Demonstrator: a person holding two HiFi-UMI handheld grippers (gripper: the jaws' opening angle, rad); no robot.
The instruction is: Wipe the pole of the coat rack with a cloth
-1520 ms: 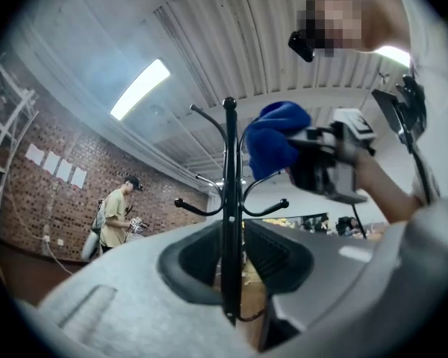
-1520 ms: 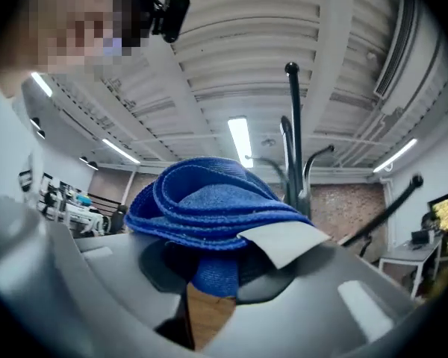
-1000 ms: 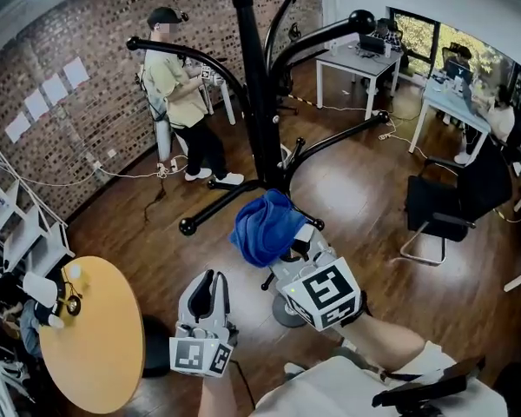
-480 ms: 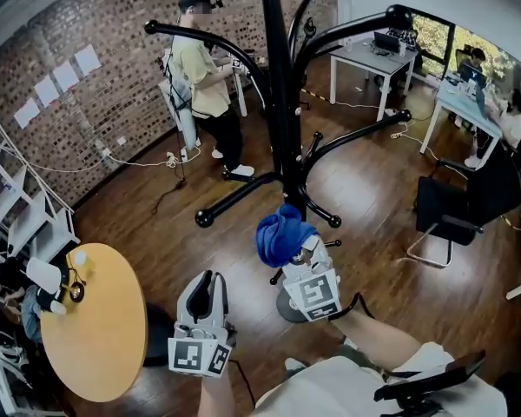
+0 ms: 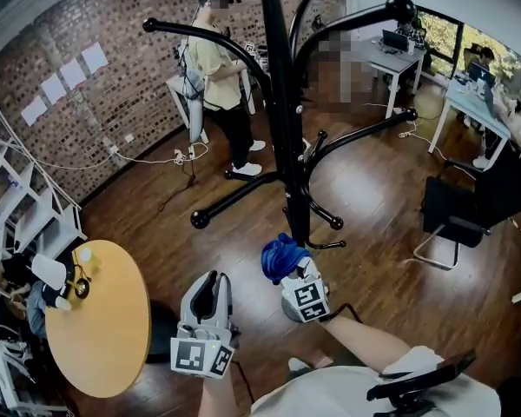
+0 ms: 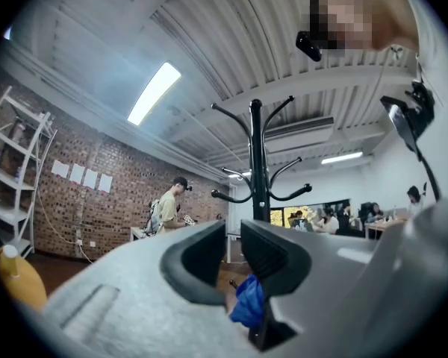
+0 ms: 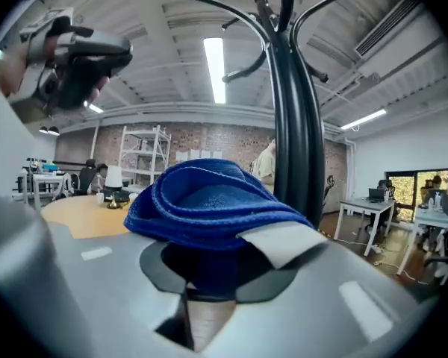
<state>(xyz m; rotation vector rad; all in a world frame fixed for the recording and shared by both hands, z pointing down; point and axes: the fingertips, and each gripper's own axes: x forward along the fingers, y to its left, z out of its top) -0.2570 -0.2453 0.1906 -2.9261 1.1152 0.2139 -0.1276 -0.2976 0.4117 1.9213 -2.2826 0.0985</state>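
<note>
The black coat rack's pole (image 5: 282, 102) rises through the middle of the head view, with curved arms branching off it. My right gripper (image 5: 288, 268) is shut on a bunched blue cloth (image 5: 280, 257), held against the lower pole just above the round base (image 5: 286, 311). In the right gripper view the blue cloth (image 7: 209, 200) fills the jaws, and the pole (image 7: 295, 125) stands right behind it. My left gripper (image 5: 207, 290) hangs apart, left of the base, shut with nothing in it. Its own view shows the pole (image 6: 257, 162) and the cloth (image 6: 248, 303) beyond its jaws.
A round yellow table (image 5: 95, 320) with small items stands at the lower left. A person (image 5: 221, 68) stands behind the rack near the brick wall. White shelves (image 5: 17, 215) are at the left, a black chair (image 5: 469, 198) and white desks (image 5: 391, 59) at the right.
My right gripper has slid the blue cloth down the pole toward the base. The left gripper has stayed where it was.
</note>
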